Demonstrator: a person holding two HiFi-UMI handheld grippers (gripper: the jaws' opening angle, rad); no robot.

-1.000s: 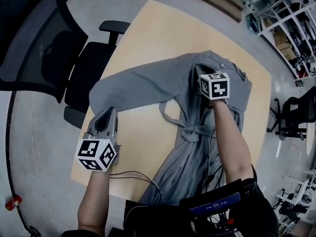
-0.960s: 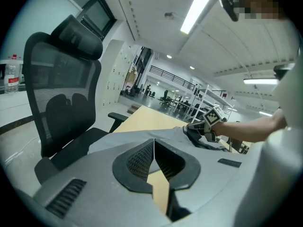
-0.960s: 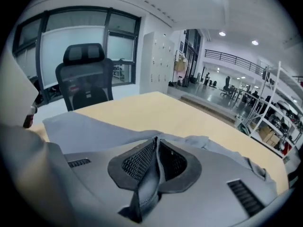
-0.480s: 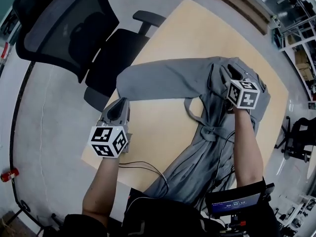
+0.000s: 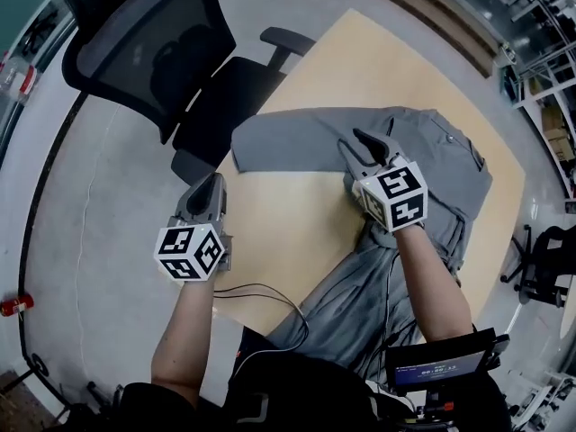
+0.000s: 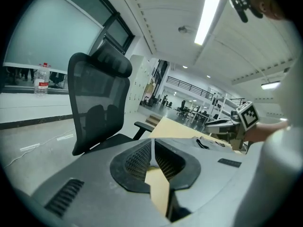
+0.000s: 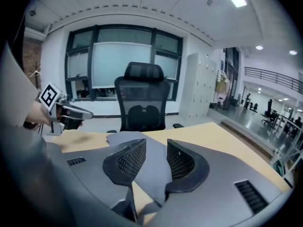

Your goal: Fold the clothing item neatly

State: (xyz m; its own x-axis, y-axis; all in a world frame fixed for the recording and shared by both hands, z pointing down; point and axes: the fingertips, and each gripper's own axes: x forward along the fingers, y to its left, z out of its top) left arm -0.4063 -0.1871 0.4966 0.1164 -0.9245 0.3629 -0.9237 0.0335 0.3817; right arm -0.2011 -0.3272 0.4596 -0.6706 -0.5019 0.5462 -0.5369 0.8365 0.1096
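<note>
Right gripper (image 5: pixel 364 148), jaws just opened about halfway, hovers over the grey garment (image 5: pixel 297 142), pinching nothing. Left gripper (image 5: pixel 208 190), at its 8 o'clock, is pressed together, empty.

**A:** Anything changed here?

**B:** Yep, the right gripper (image 5: pixel 351 140) was brought back from the grey garment's (image 5: pixel 441 151) far edge toward its middle, jaws just opened, nothing clamped. The sleeve (image 5: pixel 288 142) end got left apart from the left gripper (image 5: pixel 212 185).

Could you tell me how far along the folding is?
Little looks done: one sleeve lies spread across the table. Nothing is in hand: the left gripper is shut and empty; the right gripper has just opened above the garment, gripping nothing. Folding itself remains; its hem hangs off the edge.
</note>
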